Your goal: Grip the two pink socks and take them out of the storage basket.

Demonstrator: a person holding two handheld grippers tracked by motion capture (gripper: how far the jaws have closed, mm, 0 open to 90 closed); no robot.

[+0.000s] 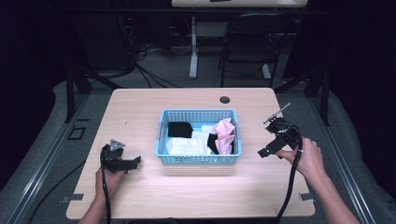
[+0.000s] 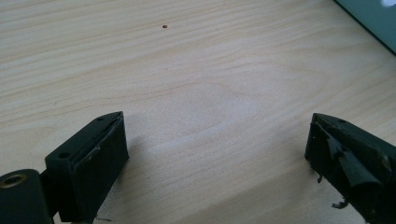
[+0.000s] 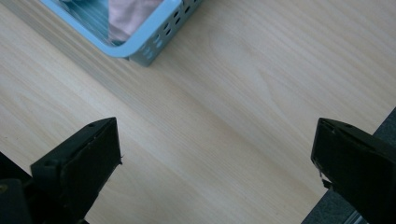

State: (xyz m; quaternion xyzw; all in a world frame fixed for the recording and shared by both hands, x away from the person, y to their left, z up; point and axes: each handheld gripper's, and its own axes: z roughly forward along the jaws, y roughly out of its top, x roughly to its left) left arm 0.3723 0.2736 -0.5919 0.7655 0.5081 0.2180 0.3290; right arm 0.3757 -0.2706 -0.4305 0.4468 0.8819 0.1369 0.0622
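Meanwhile, blue basket [image 1: 199, 158] set near the middle of the pale wooden bench [image 1: 140, 107], well apart from both tongs. Inside it, a black cloth [image 1: 180, 129] toward the far left corner, a white cloth [image 1: 187, 146] along the near side, a pink cloth [image 1: 225, 135] bunched up at the right end and draped partly over another dark piece. Left tongs [image 1: 133, 163] held low over the bench at the near left, some way left of the basket, jaws pointing toward it and spread wide with nothing between. Seen along those left tongs [image 2: 217, 154], only bare wood grain between the two black jaws, plus a tiny dark speck [image 2: 164, 26] farther off on the bench. Right tongs [image 1: 267, 151] raised a little above the bench on the right side, gripped in the right hand [image 1: 308, 158], jaws likewise wide apart and empty, aimed down and toward the basket. Seen along the right tongs [image 3: 215, 154], a corner of the basket [image 3: 154, 44] at the upper left with a bit of pink cloth [image 3: 128, 14] showing through the rim, and the bench edge at the lower right. Left hand [image 1: 109, 179] wrapped round the grip, cable trailing back toward the near edge.
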